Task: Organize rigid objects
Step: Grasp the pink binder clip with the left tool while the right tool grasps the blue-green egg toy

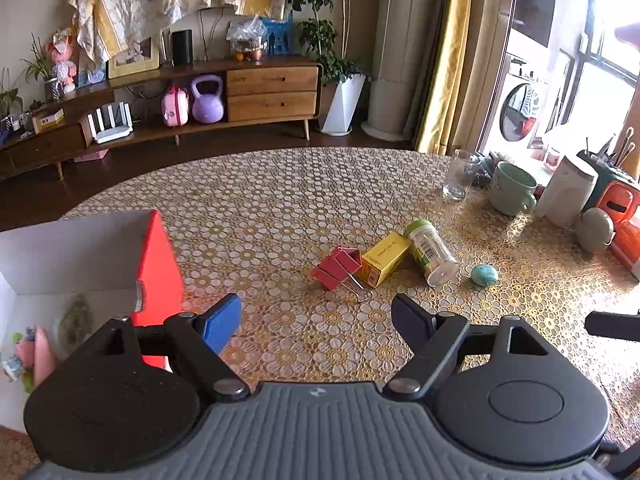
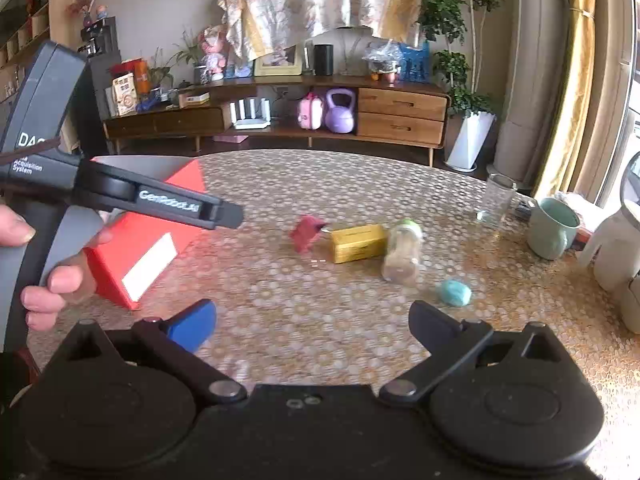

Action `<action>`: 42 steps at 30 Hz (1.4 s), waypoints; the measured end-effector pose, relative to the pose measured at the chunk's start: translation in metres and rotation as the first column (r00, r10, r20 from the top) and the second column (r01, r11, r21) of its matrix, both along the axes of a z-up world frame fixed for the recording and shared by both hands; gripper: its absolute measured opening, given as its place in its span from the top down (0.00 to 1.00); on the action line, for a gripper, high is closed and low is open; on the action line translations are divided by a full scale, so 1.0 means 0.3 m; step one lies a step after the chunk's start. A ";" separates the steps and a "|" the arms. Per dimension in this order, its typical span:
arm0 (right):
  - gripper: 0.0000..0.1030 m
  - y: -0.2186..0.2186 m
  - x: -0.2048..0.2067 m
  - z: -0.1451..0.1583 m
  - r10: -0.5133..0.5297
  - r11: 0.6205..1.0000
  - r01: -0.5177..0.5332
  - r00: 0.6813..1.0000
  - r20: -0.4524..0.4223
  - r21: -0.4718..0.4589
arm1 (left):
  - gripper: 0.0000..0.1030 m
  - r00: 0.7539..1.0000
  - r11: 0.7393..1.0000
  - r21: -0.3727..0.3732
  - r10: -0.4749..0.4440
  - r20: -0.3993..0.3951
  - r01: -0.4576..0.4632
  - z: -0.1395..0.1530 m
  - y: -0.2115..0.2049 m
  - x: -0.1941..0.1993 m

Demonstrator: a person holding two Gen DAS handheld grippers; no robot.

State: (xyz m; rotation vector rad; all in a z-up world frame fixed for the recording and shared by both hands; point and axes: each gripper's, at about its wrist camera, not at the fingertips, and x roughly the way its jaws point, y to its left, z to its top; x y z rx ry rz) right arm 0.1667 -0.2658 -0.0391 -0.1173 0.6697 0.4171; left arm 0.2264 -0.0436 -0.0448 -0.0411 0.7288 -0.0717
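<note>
Binder clip, carton, jar in a row, box left, mug probably behind-right

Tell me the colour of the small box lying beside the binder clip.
Yellow box; clearest in the left wrist view, where the right is blurred.

Both wrist views angled down, sharing table

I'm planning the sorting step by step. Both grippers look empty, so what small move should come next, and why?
Probably ease the left gripper, open and empty, forward onto the red binder clip: it is the loose item nearest the red box and lies ahead of that gripper.
</note>
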 end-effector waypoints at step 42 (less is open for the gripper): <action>0.42 -0.221 0.504 -0.360 -0.143 0.989 0.136 0.984 -0.106 -0.065 | 0.31 0.996 0.999 0.047 0.005 -0.091 -0.001 -0.337 -0.067 0.468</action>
